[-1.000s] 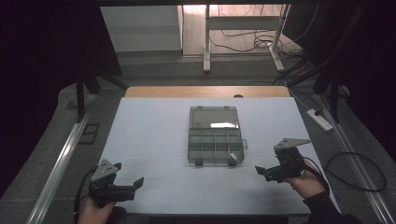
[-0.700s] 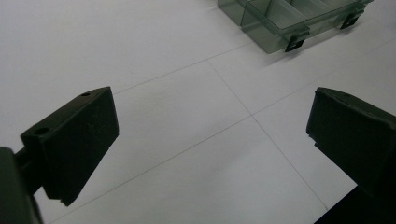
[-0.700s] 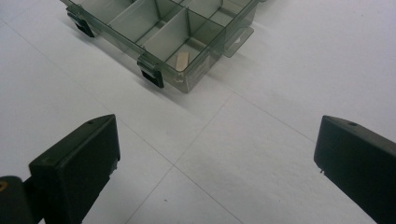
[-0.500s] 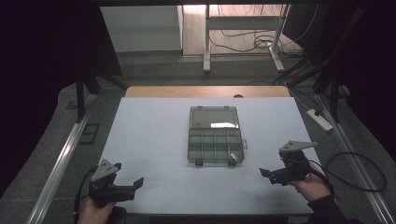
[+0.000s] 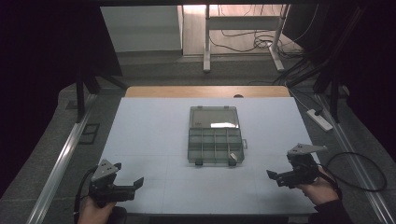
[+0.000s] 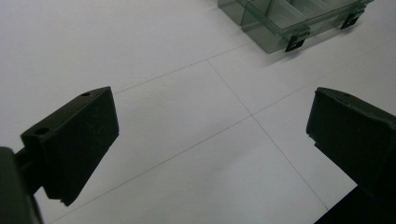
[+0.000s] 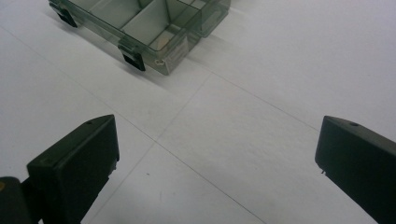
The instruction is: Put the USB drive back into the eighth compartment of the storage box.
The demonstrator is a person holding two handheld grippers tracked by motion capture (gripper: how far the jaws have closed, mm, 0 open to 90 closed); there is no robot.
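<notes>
A clear grey compartment box (image 5: 215, 138) lies in the middle of the white table (image 5: 154, 126), its lid folded back flat on the far side. Something small and pale rests in its near right compartment (image 5: 232, 156). My left gripper (image 5: 136, 184) hovers near the table's front left corner, jaws wide open and empty; its own view catches the box's front latches (image 6: 295, 43) at the top right. My right gripper (image 5: 272, 176) is held low near the front right, open and empty, with the box's corner (image 7: 154, 42) at the upper left of its view.
Beyond the far table edge stand a desk's metal legs (image 5: 206, 46) and loose cables (image 5: 243, 42) on the floor. A power strip (image 5: 319, 120) lies off the right side. A metal rail (image 5: 65, 158) runs along the left.
My right gripper has drawn back toward the front right edge of the table. The left gripper has stayed where it was.
</notes>
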